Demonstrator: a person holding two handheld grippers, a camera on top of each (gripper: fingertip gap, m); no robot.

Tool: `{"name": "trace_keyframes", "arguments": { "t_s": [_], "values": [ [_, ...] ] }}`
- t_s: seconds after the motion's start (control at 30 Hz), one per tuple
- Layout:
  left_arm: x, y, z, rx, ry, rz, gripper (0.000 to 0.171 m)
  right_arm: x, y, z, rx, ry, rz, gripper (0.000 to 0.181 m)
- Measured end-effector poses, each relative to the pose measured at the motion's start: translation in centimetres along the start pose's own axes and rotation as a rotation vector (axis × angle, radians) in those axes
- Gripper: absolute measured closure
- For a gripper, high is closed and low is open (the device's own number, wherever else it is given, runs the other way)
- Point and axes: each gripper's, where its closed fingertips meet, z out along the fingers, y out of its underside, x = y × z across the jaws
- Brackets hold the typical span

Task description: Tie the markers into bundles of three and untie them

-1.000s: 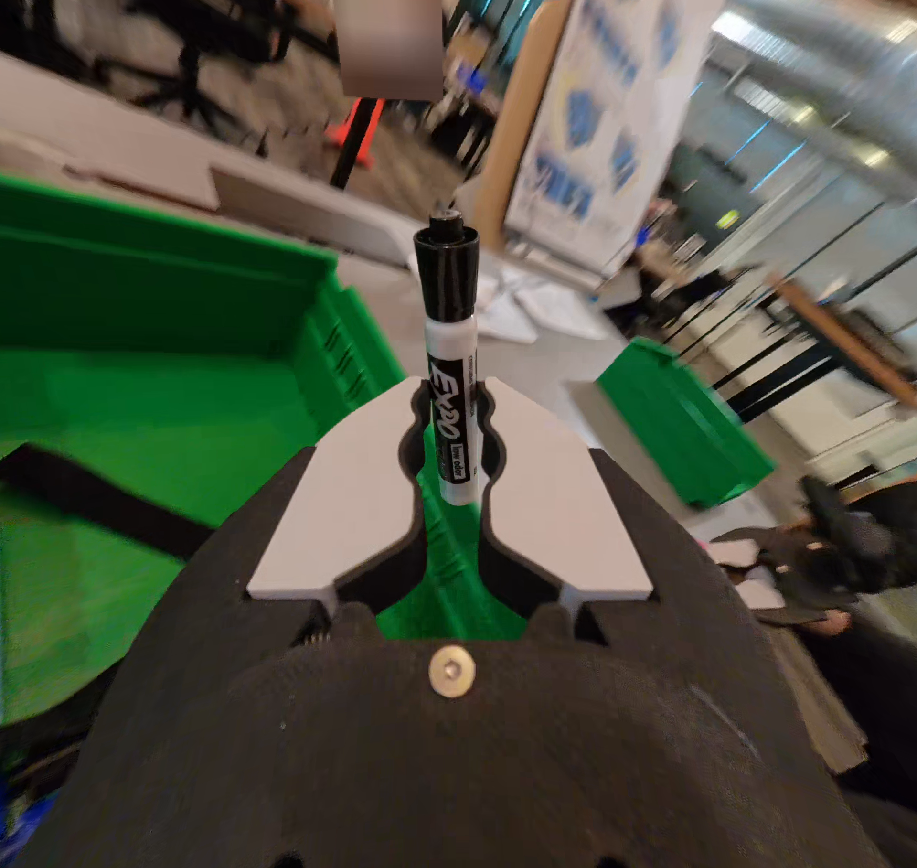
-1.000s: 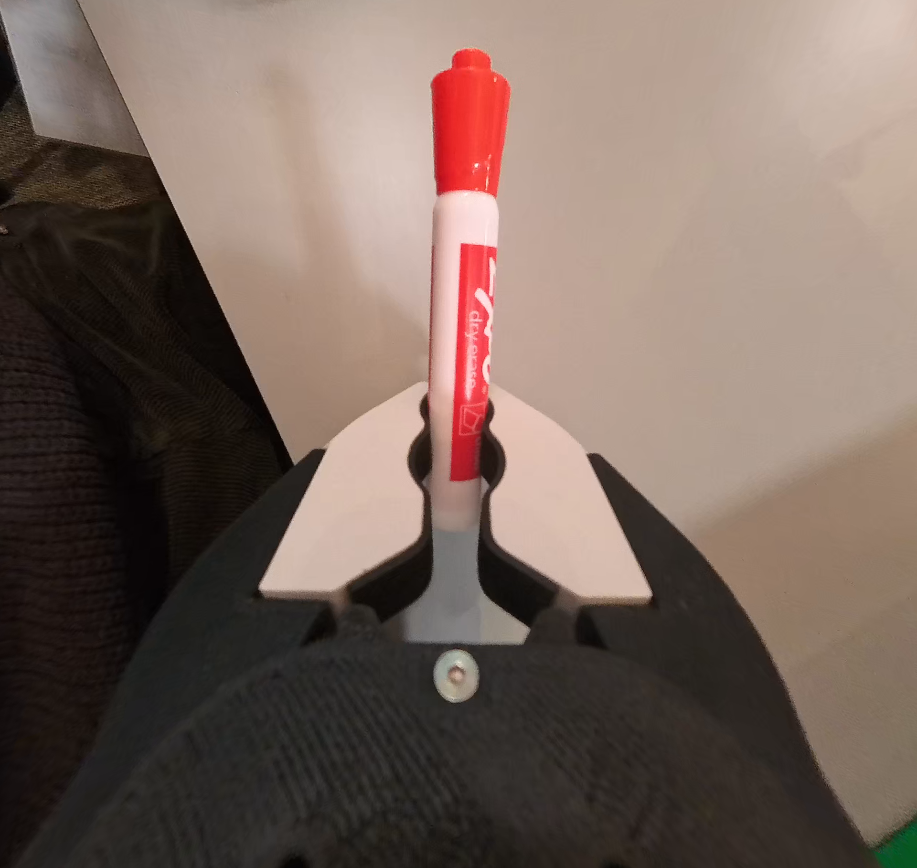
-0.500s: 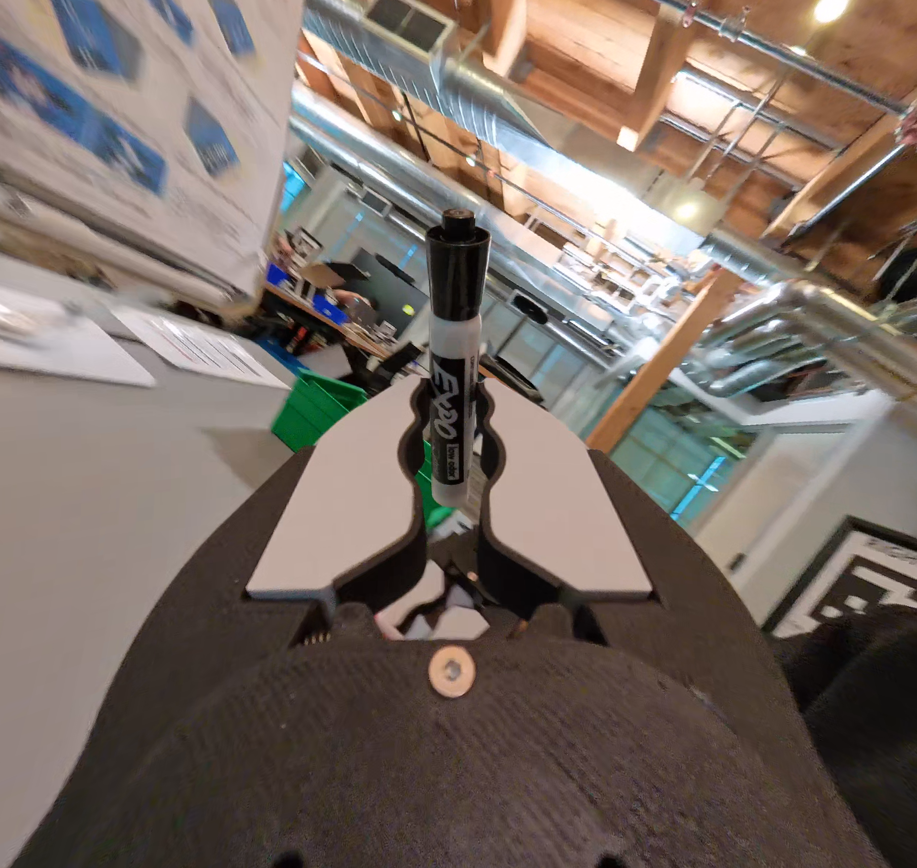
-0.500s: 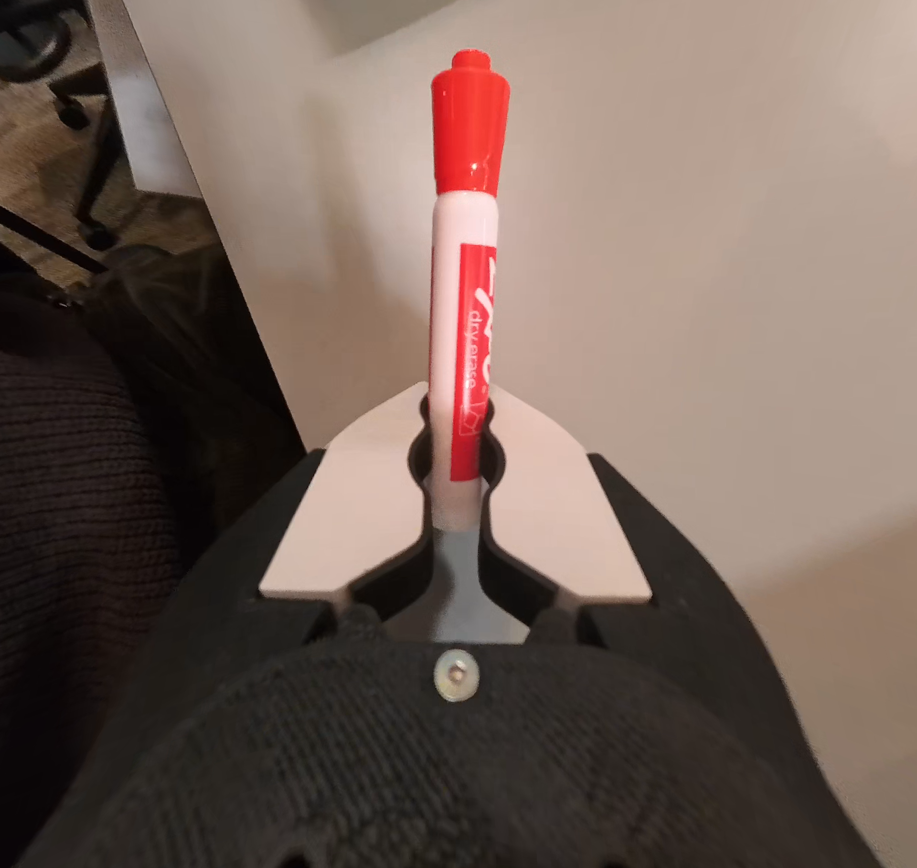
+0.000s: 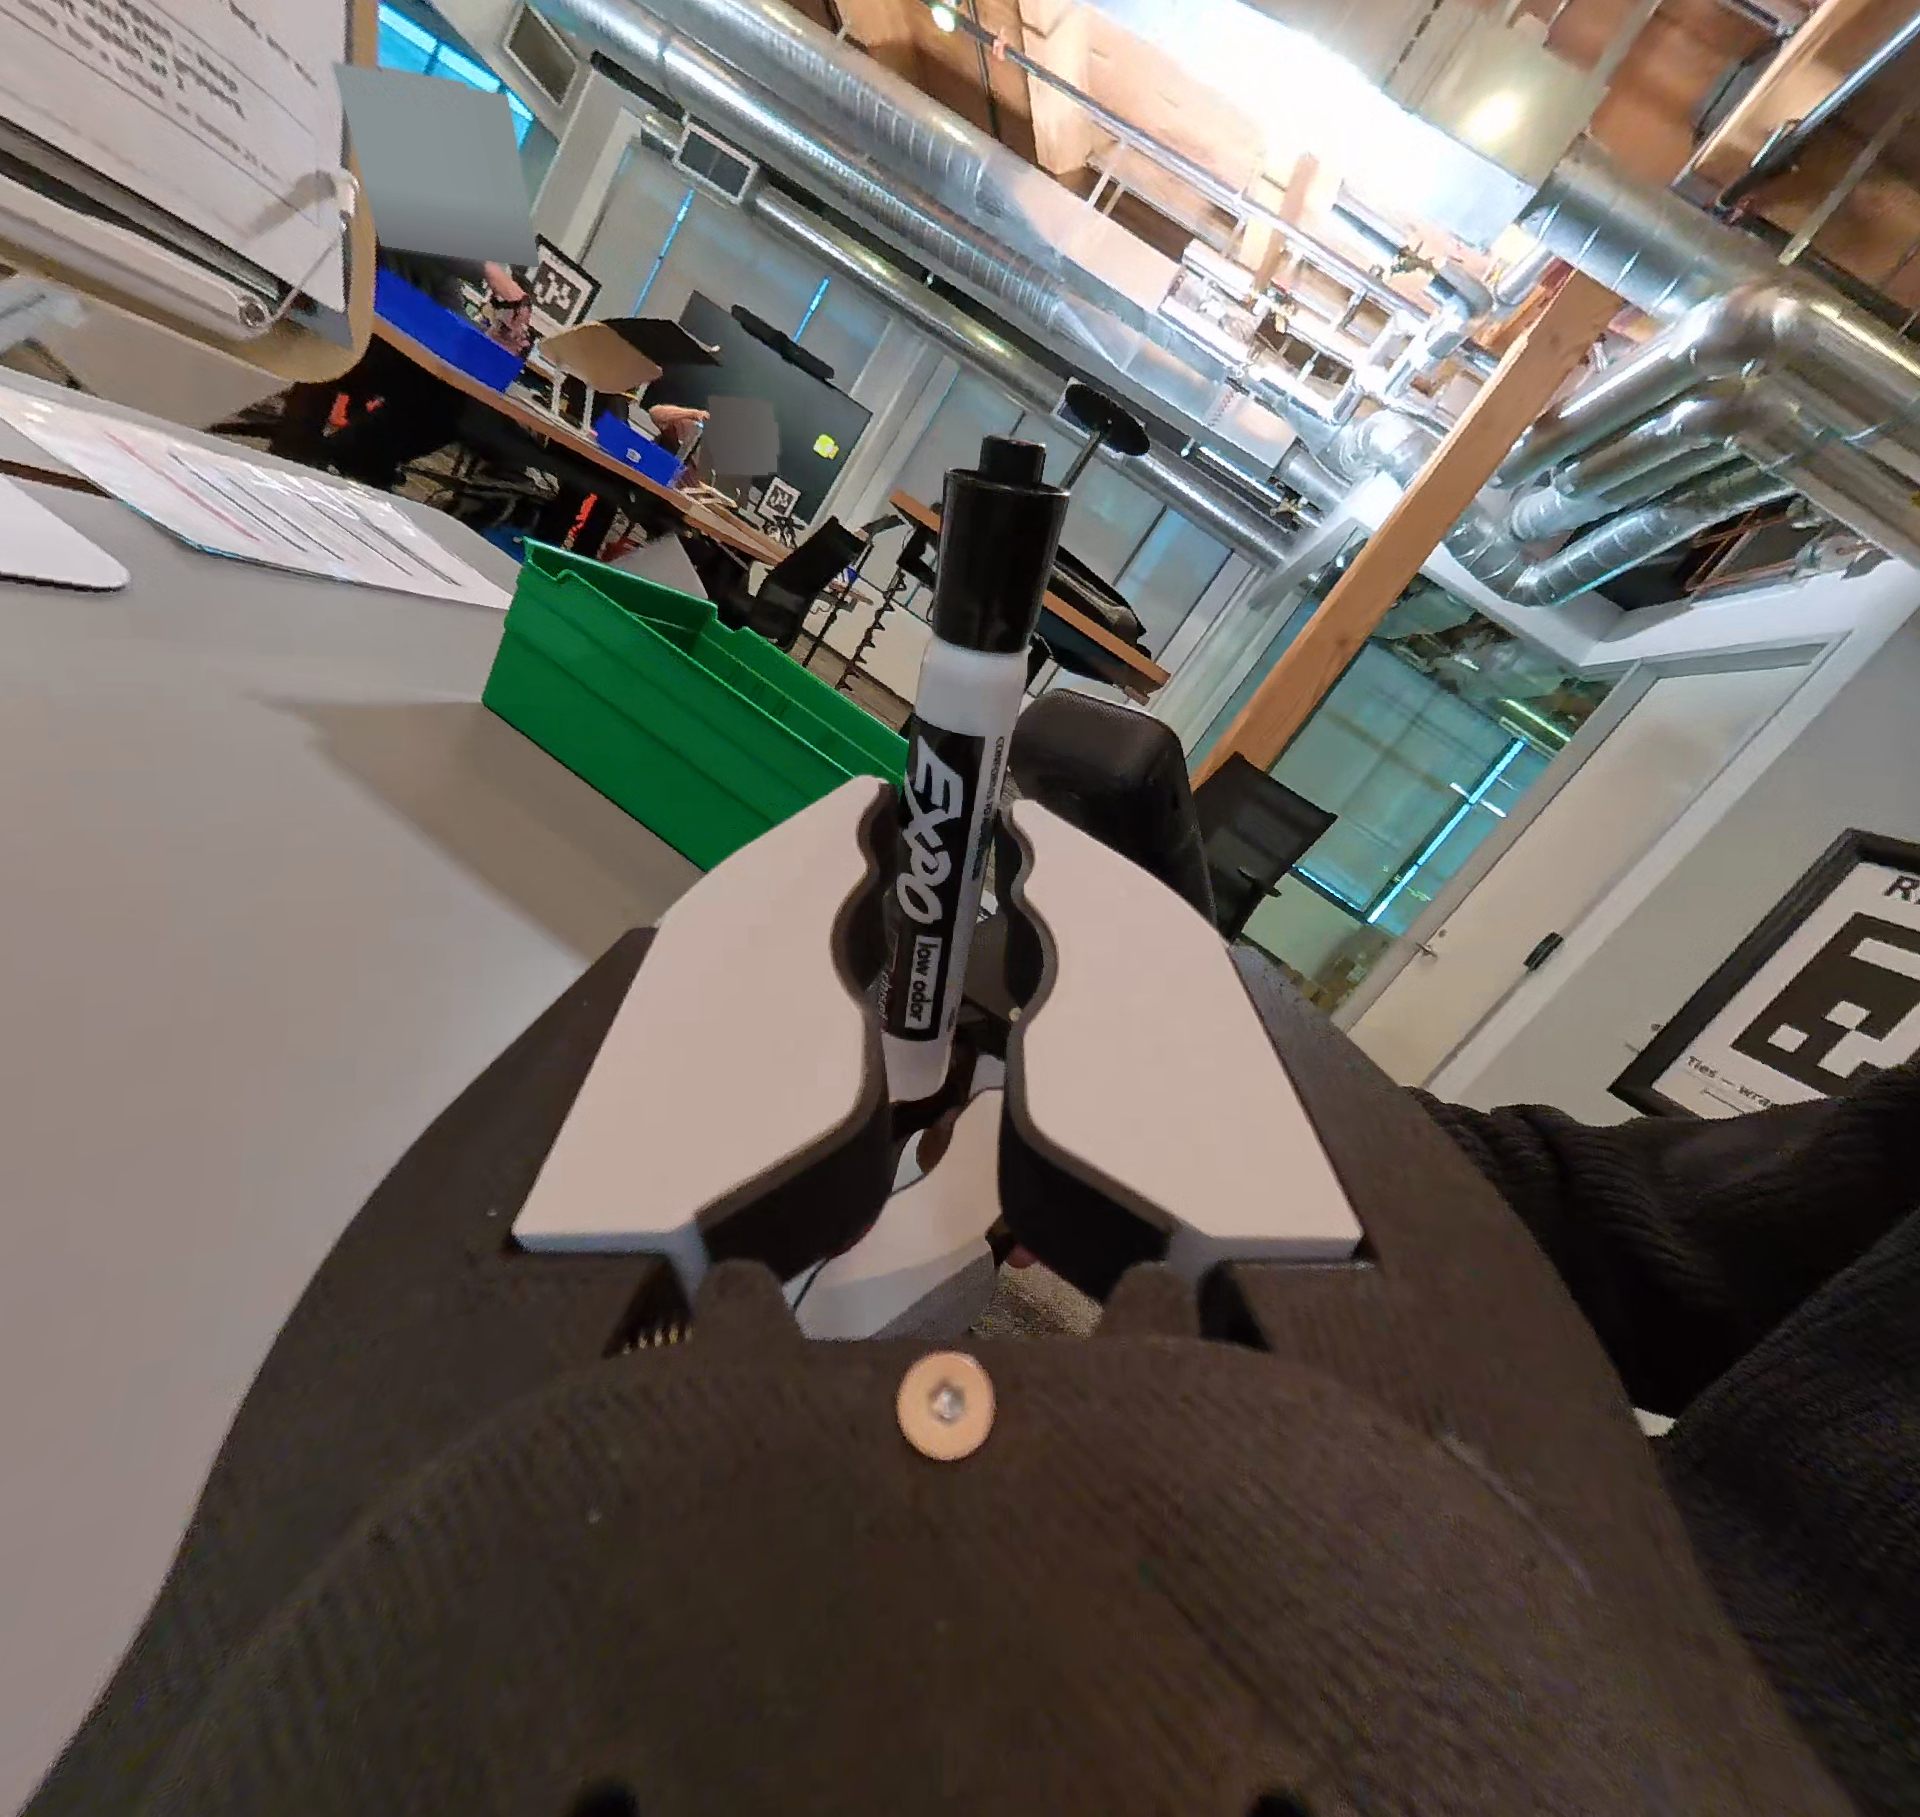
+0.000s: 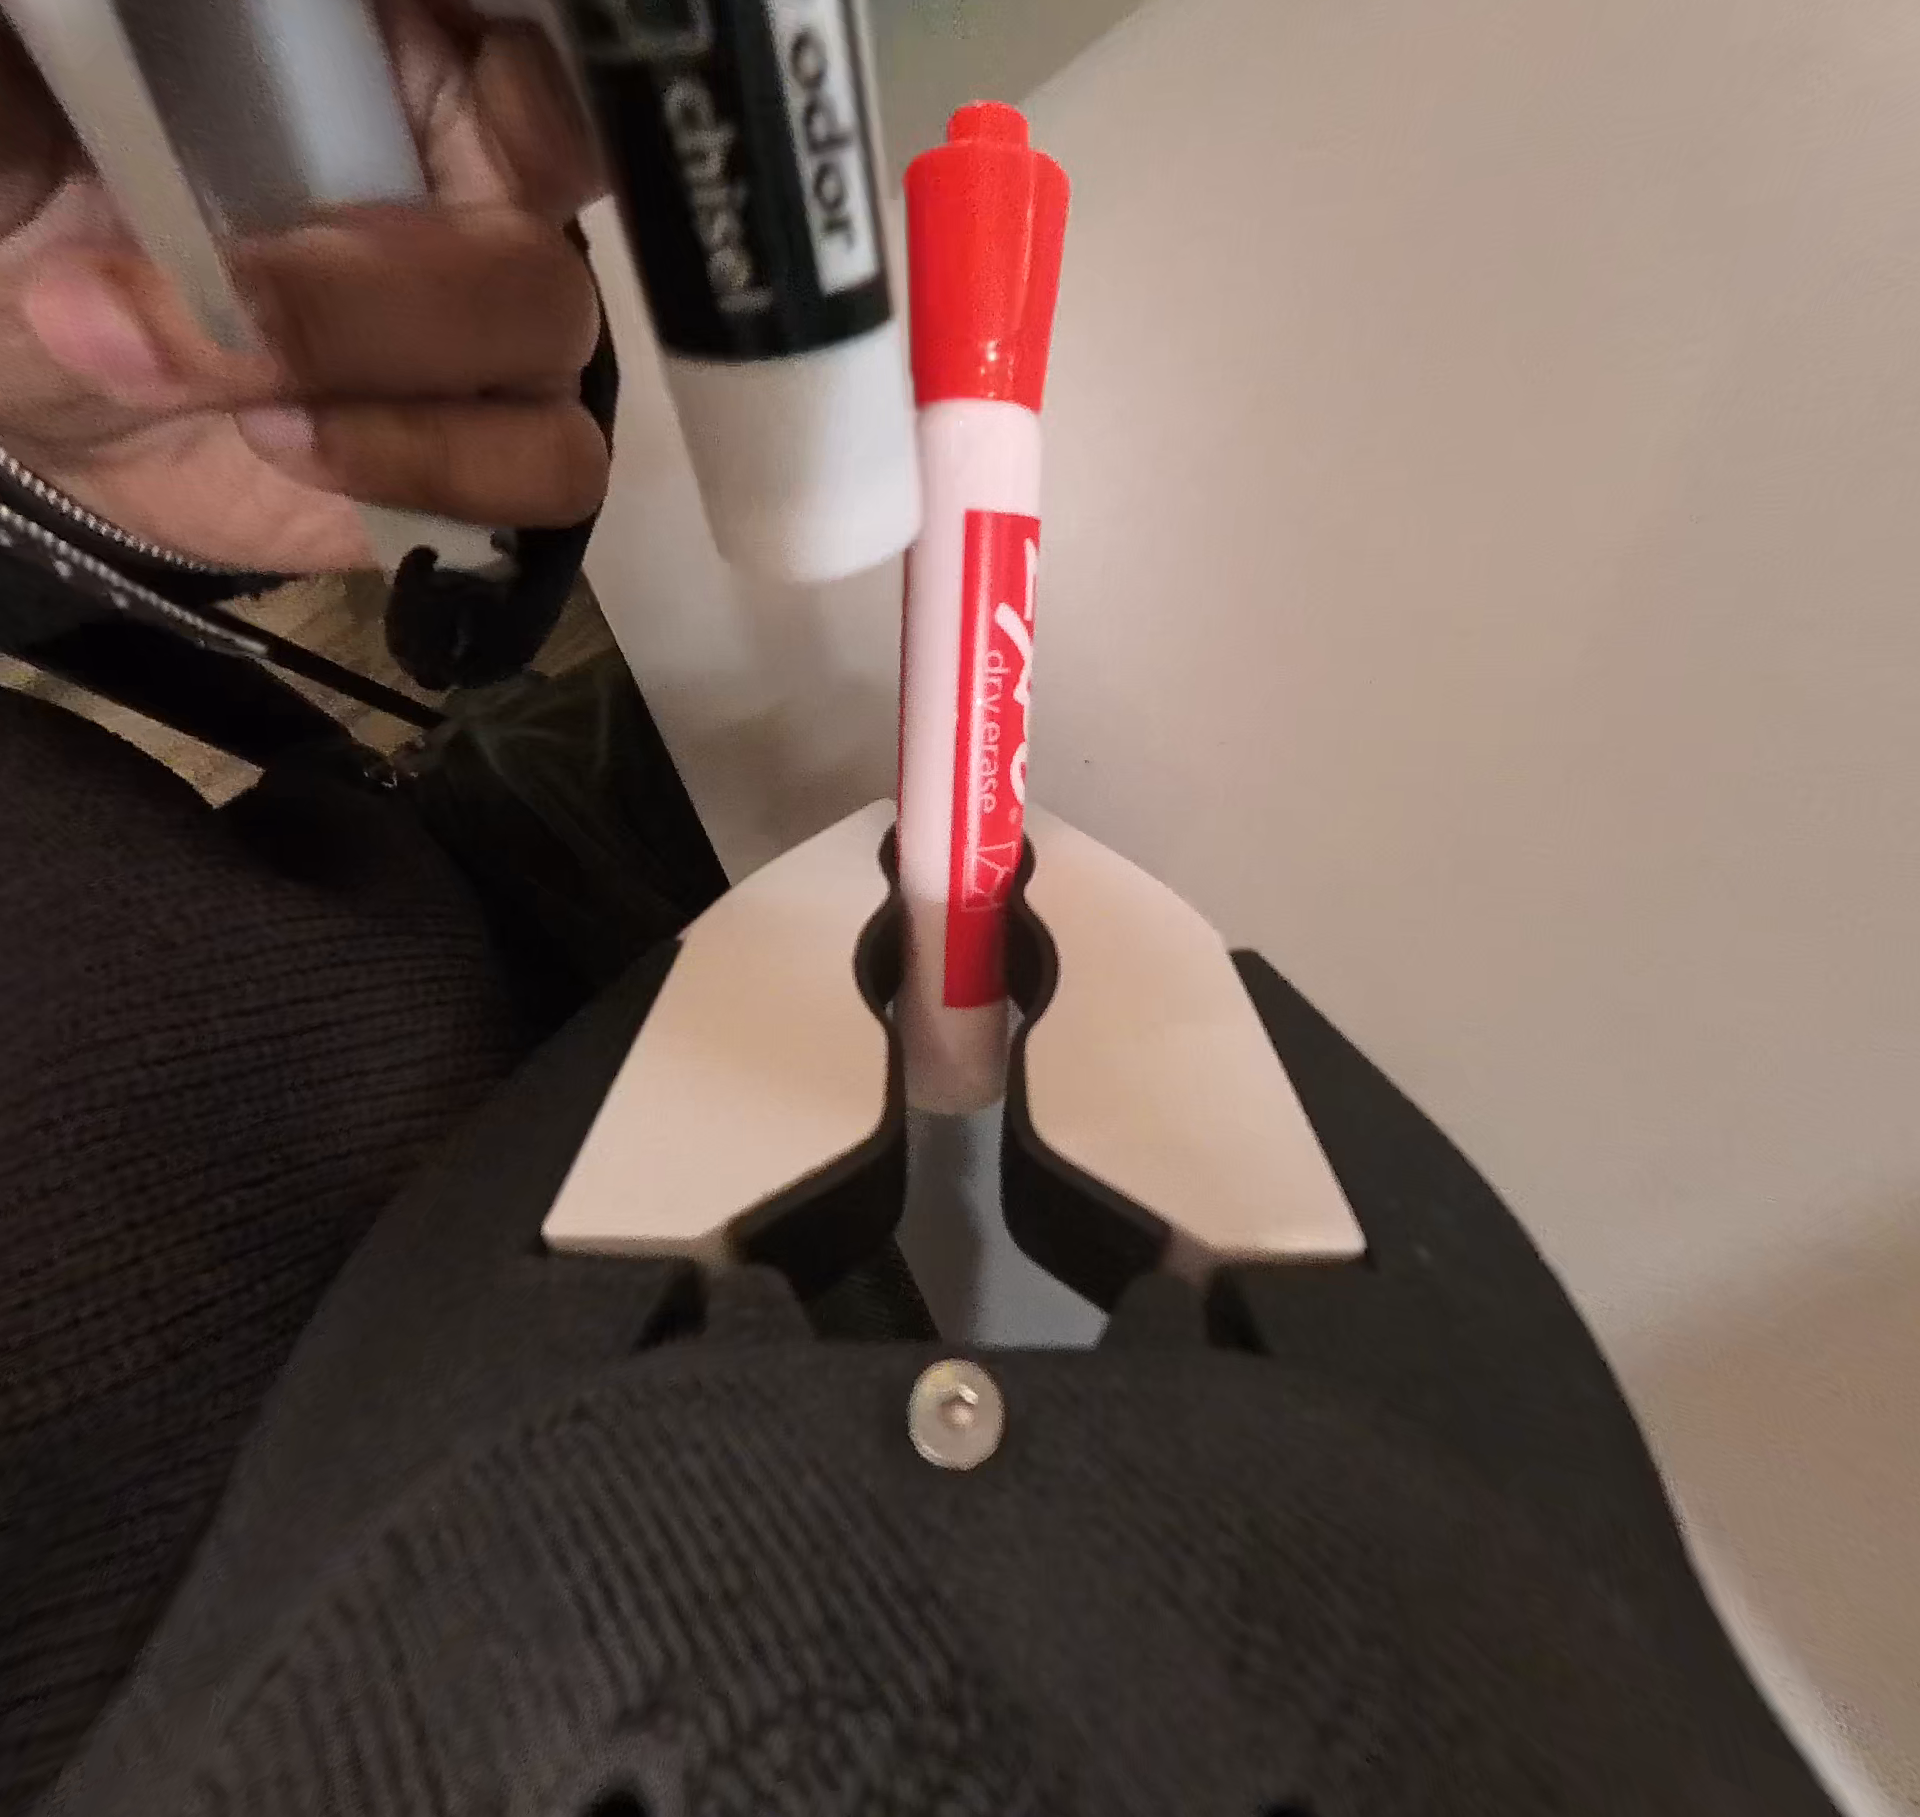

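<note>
My left gripper (image 5: 940, 811) is shut on a black-capped marker (image 5: 971, 728) that stands up out of the jaws, cap end away from me. My right gripper (image 6: 956, 832) is shut on a red-capped marker (image 6: 971, 562), also cap end away, held over a pale table (image 6: 1455, 520). In the right wrist view the white butt end of the black marker (image 6: 800, 396) hangs just left of the red cap, close to it; whether they touch I cannot tell. A person's hand (image 6: 312, 396) is beside it.
A green bin (image 5: 665, 718) stands on the grey table (image 5: 208, 884) ahead of my left gripper, with papers (image 5: 239, 510) at the far left. A dark knitted sleeve (image 6: 208, 1040) fills the left of the right wrist view. A framed marker sign (image 5: 1787, 998) is at right.
My left gripper has tilted up from the big green bin toward the ceiling and then settled, still holding the black marker. The black marker's end and a hand have come into the right wrist view.
</note>
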Motion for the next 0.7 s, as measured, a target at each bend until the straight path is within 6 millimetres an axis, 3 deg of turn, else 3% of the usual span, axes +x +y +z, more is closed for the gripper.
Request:
{"name": "trace_keyframes", "arguments": {
  "t_s": [0.37, 0.7],
  "values": [
    [-0.1, 1.8, 1.0, 0.043, -0.05, -0.067, 0.154, 0.6, -0.4, -0.1, 0.024, 0.087, -0.019, 0.166],
    [-1.5, 3.1, 1.1, 0.035, -0.117, -0.119, 0.154, 1.1, -1.2, -0.8, 0.076, 0.121, -0.007, 0.166]
  ]
}}
